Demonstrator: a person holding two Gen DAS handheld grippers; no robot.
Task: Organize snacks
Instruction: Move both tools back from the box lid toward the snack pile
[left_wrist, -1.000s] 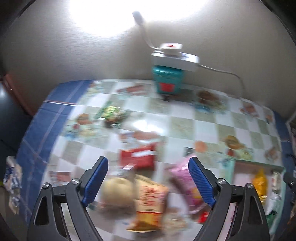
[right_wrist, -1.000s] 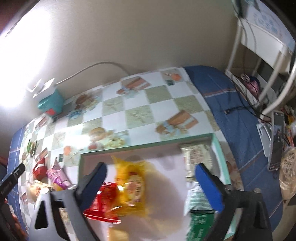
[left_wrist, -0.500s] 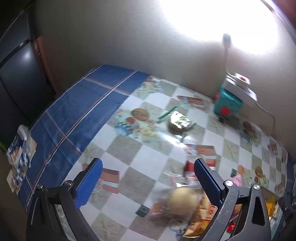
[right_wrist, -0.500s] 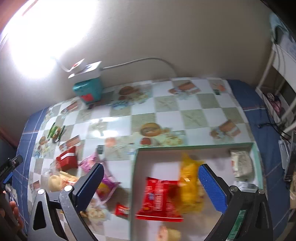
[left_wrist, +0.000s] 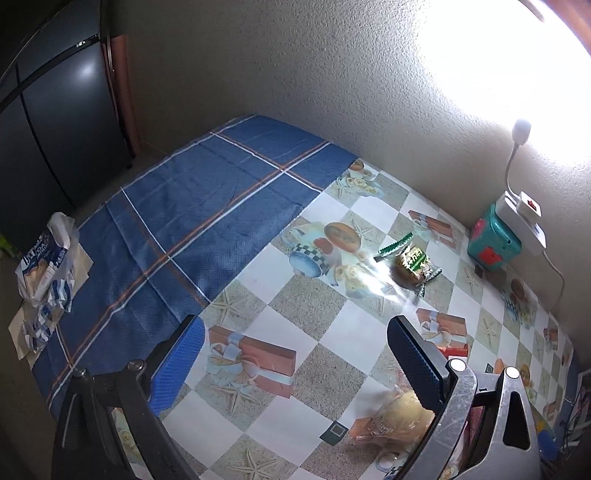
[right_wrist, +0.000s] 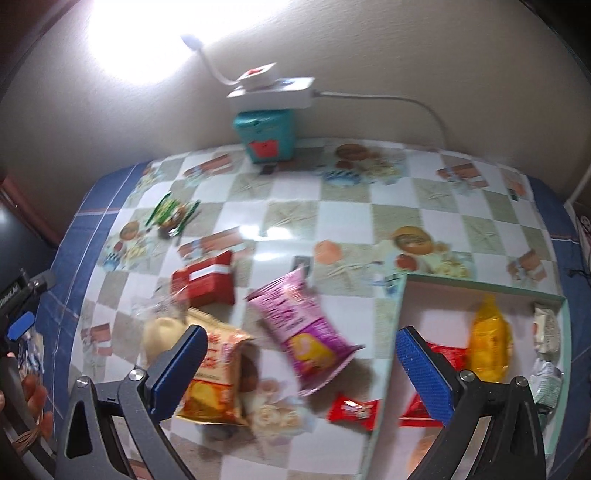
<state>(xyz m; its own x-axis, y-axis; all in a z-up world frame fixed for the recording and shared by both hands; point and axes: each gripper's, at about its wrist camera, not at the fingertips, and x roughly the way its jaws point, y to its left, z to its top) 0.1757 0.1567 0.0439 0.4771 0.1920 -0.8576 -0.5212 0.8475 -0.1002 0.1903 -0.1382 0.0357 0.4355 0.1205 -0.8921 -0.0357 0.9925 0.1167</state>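
Two views split the table between them. The left wrist view looks over the blue plaid cloth (left_wrist: 207, 206) at the table's end, a crumpled white-and-blue bag (left_wrist: 46, 273) past its edge, and a dark cabinet (left_wrist: 55, 122); none of these is clear in the other view. Only the right wrist view shows the tray (right_wrist: 395, 332), a shallow box with a pale green rim and white floor, holding a yellow pack (right_wrist: 489, 347), a red pack (right_wrist: 448, 360) and pale wrapped pieces at its far side.

The left gripper (left_wrist: 295, 354) stands wide open over the glossy checked oilcloth (left_wrist: 354, 332), nothing between its ribbed blue pads. The right gripper (right_wrist: 299, 363) is also wide open and empty, above a pink pouch (right_wrist: 303, 325), which lies just left of the tray.

Loose snacks lie on the oilcloth: a red box (right_wrist: 205, 282), an orange crinkled bag (right_wrist: 218, 376), a round bun (right_wrist: 162, 332) in clear film, a small red sweet (right_wrist: 354, 406). A green-wrapped cake (left_wrist: 410, 264) lies apart, nearer the teal box (left_wrist: 493, 242) by the rough plaster wall.
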